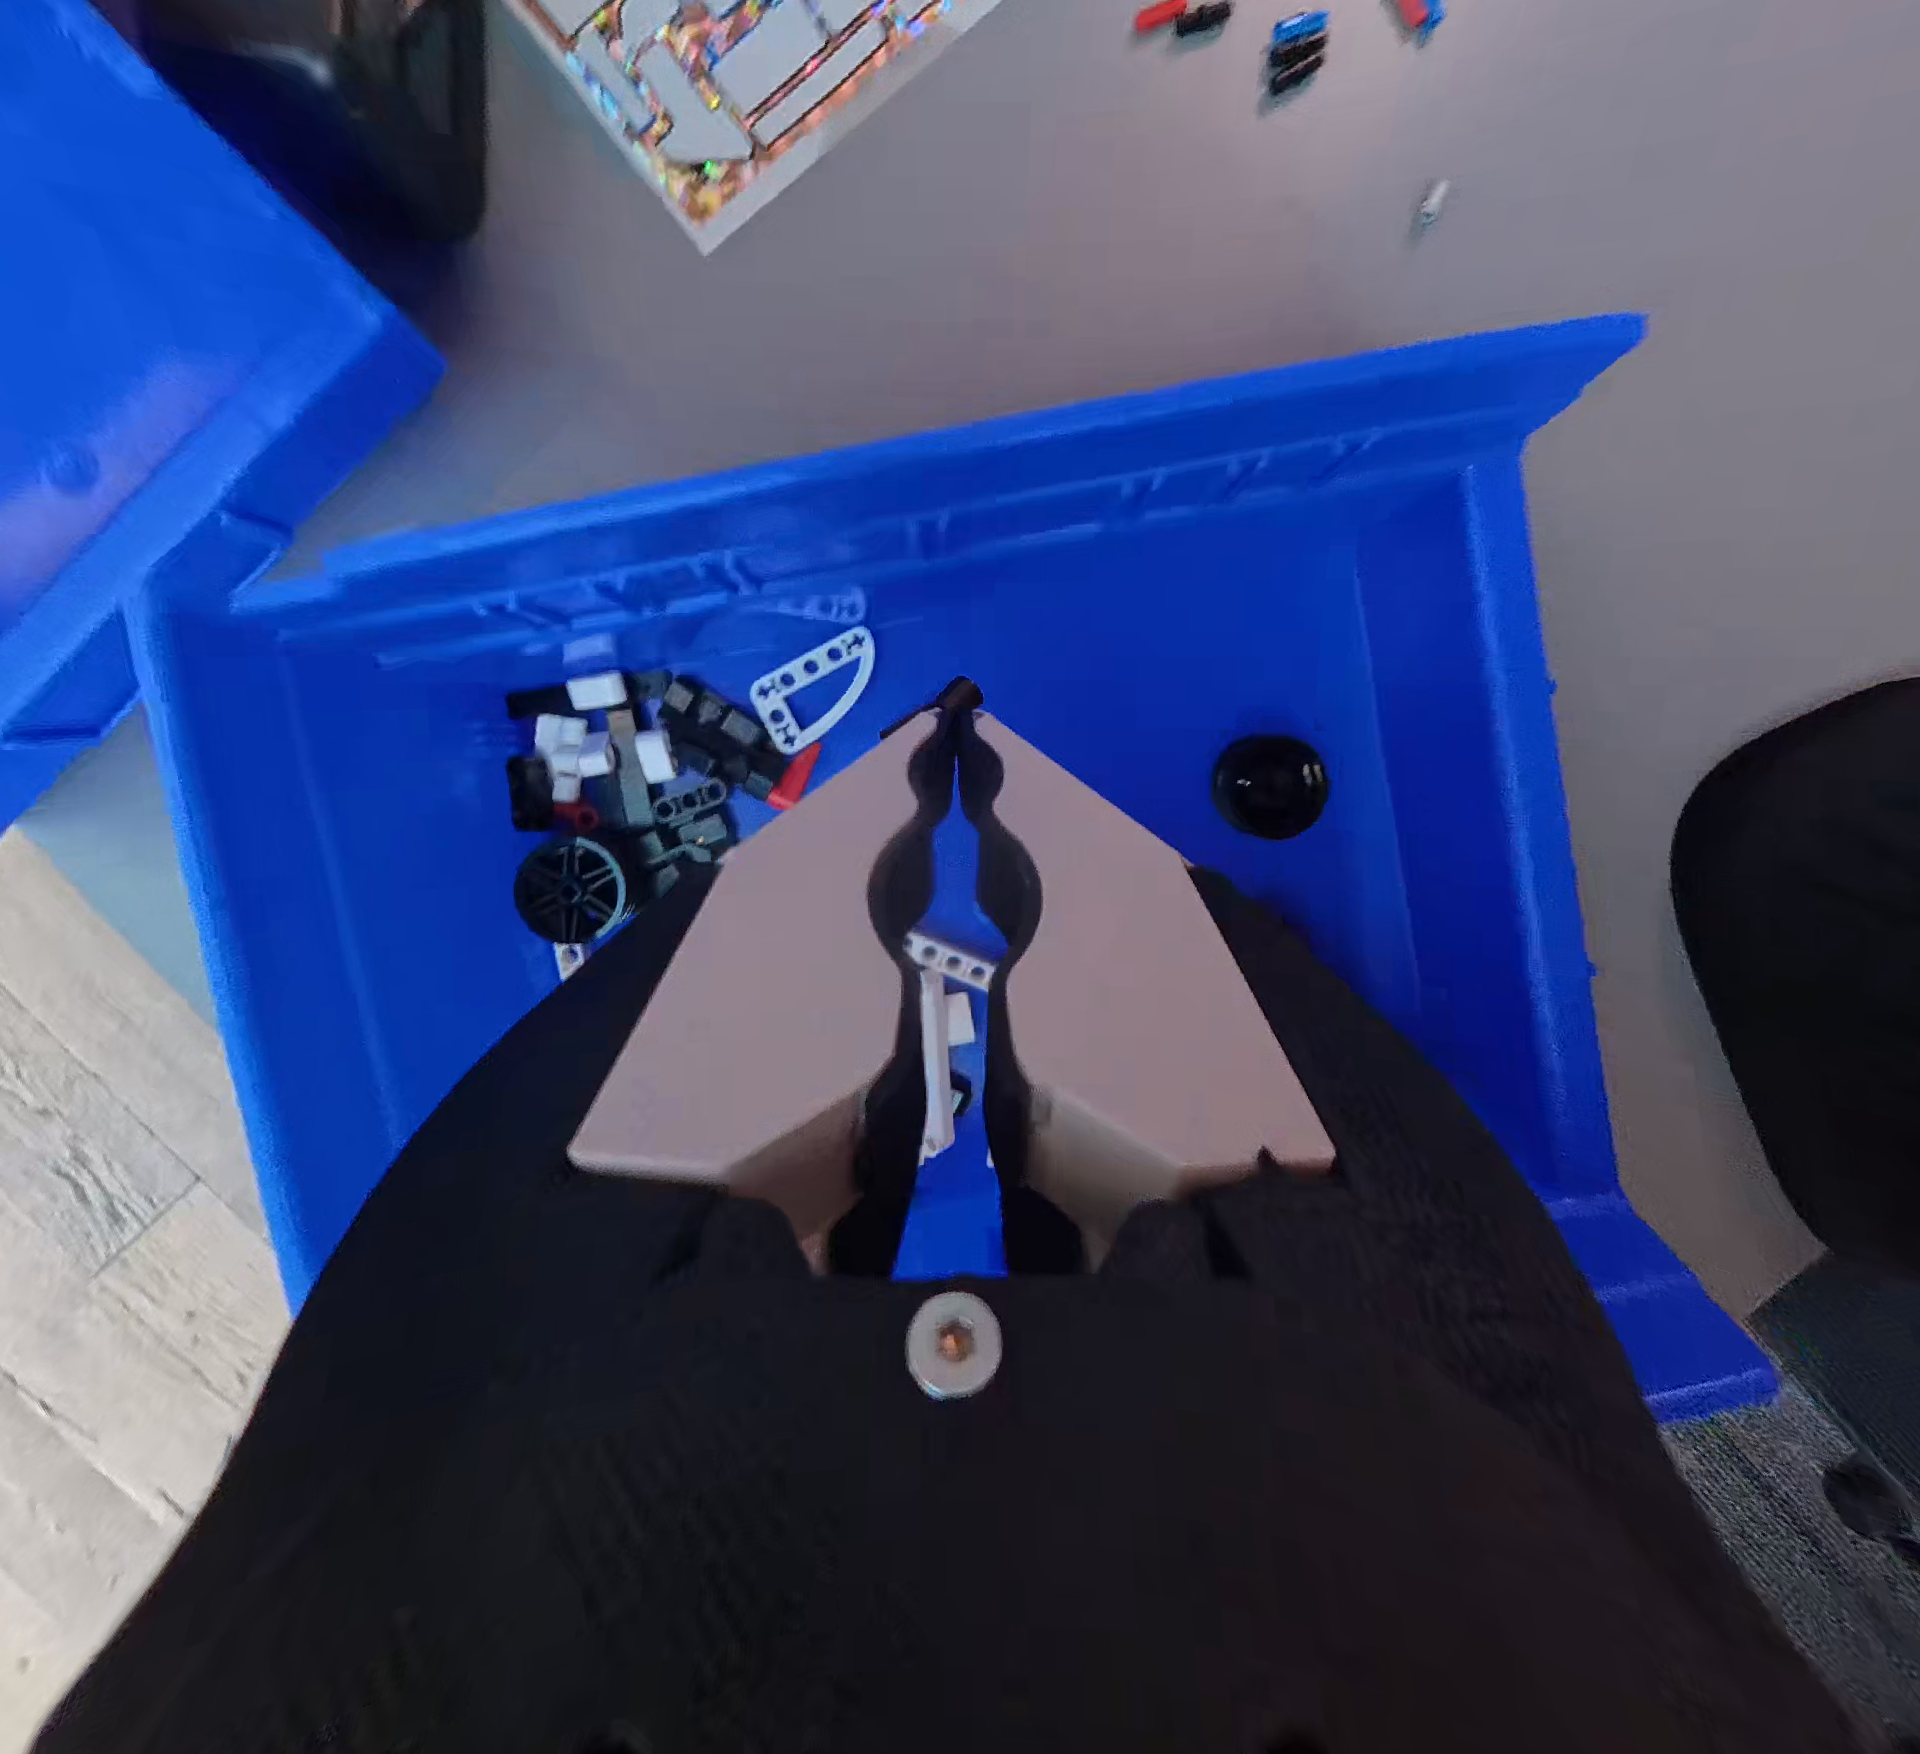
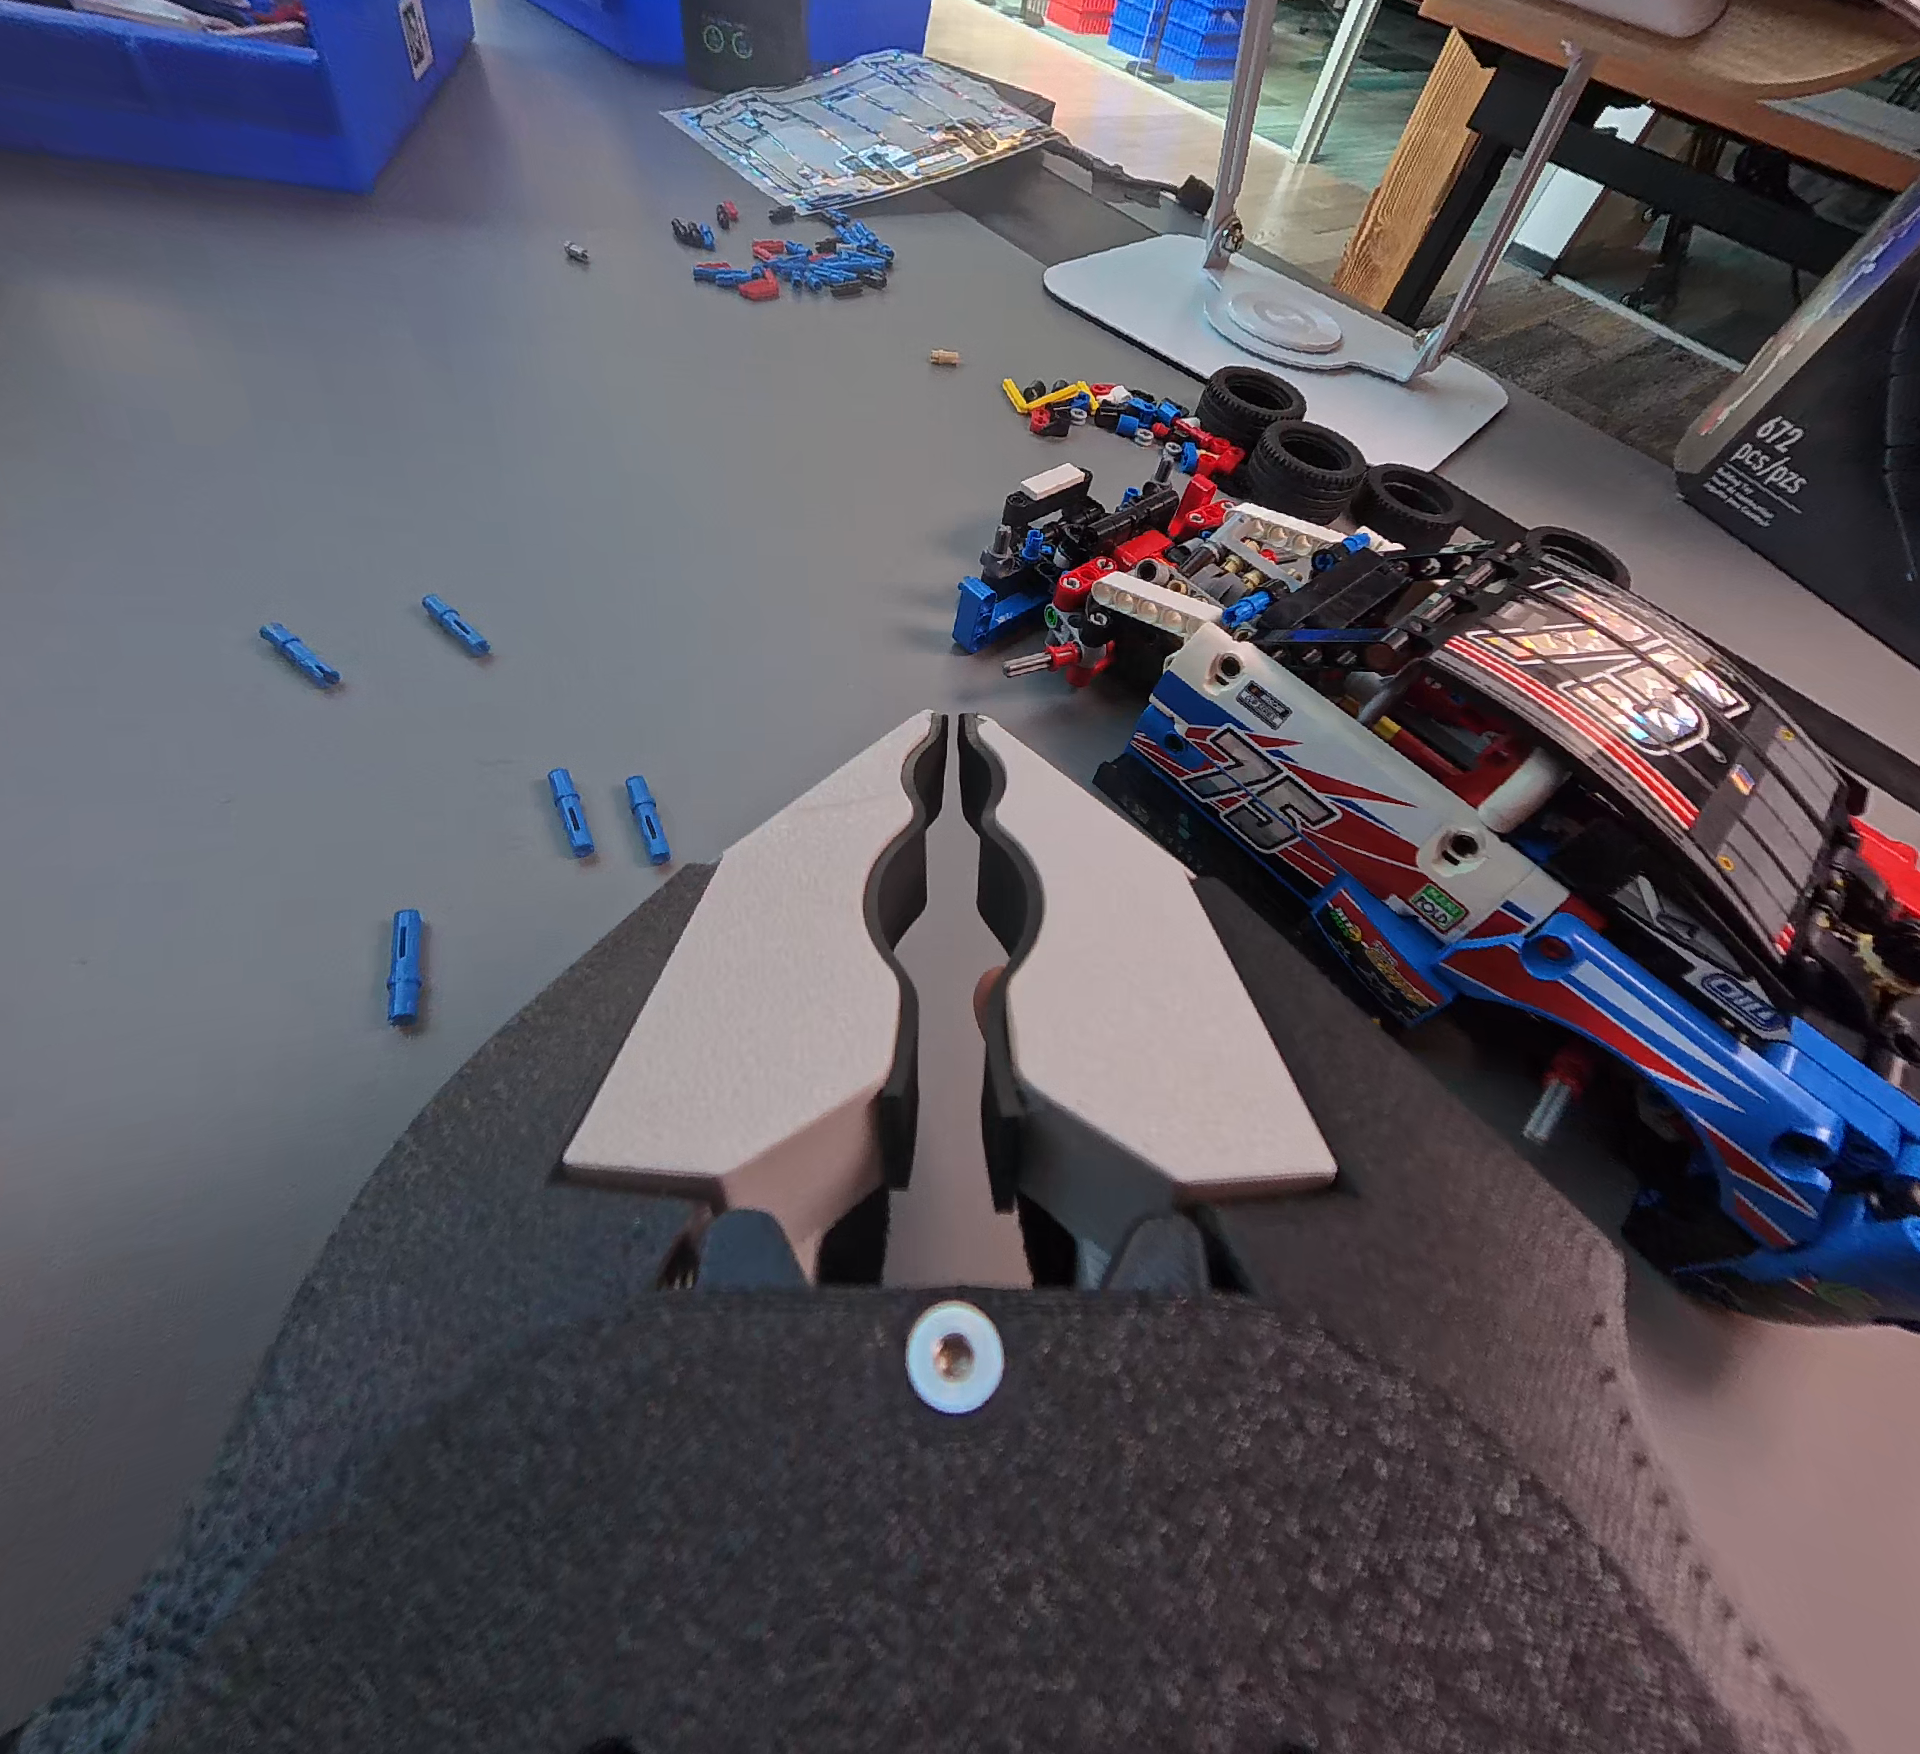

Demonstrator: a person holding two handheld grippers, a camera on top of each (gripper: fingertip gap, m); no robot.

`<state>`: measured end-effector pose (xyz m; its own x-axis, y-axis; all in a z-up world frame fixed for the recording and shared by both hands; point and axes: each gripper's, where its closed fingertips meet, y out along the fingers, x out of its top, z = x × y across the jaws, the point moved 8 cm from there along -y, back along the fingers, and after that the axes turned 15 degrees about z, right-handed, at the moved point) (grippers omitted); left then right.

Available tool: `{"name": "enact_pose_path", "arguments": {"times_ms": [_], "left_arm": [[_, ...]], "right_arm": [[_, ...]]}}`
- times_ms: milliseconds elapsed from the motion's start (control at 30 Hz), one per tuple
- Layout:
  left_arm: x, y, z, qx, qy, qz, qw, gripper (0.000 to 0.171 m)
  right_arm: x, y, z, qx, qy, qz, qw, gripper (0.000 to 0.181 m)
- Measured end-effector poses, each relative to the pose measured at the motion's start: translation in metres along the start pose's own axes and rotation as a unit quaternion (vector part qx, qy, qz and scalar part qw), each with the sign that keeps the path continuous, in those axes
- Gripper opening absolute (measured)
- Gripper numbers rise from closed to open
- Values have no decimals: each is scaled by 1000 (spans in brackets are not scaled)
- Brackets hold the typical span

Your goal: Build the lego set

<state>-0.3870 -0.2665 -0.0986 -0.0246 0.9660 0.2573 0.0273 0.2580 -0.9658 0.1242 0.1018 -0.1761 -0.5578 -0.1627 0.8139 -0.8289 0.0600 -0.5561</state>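
Left wrist view only: the left gripper (image 1: 957,717) is clenched on a small black piece (image 1: 954,695) above the blue bin (image 1: 1434,665). Right wrist view only: the right gripper (image 2: 953,725), closed on nothing, is seen beside the partly built car (image 2: 1538,831).

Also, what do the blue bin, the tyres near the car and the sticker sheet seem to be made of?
Blue bin: likely rigid moulded plastic, with a uniform colour and moulded ribs. Tyres: probably matt black rubber, with a ridged tread. Sticker sheet: apparently paper backing with holographic foil, because it flashes rainbow glints.
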Motion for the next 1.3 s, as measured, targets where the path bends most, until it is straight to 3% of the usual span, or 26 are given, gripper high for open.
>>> {"name": "enact_pose_path", "arguments": {"times_ms": [267, 433, 633, 833, 1033, 1200, 1300], "left_arm": [[55, -33, -79, -4, 118, -106, 987, 0], [87, -33, -140, -24, 185, -158, 970, 0], [115, 5, -217, -98, 238, -210, 943, 0], [140, 79, -278, -221, 221, -235, 921, 0], [145, 136, -286, -265, 188, -166, 931, 0], [135, 148, -277, -262, 161, -127, 943, 0], [129, 149, -269, -225, 146, -106, 958, 0]], "right_arm": [[1, -3, 0, -3, -3, -5, 1000, 0], [2, -4, 1, -4, -9, -8, 1000, 0], [2, -7, -1, -6, -8, -12, 1000, 0], [1, -6, -2, -7, -6, -10, 1000, 0], [-1, -4, -3, -12, -4, -3, 1000, 0], [-2, -2, -5, -14, 0, 2, 1000, 0], [-2, -1, -5, -14, 0, 3, 1000, 0]]}}
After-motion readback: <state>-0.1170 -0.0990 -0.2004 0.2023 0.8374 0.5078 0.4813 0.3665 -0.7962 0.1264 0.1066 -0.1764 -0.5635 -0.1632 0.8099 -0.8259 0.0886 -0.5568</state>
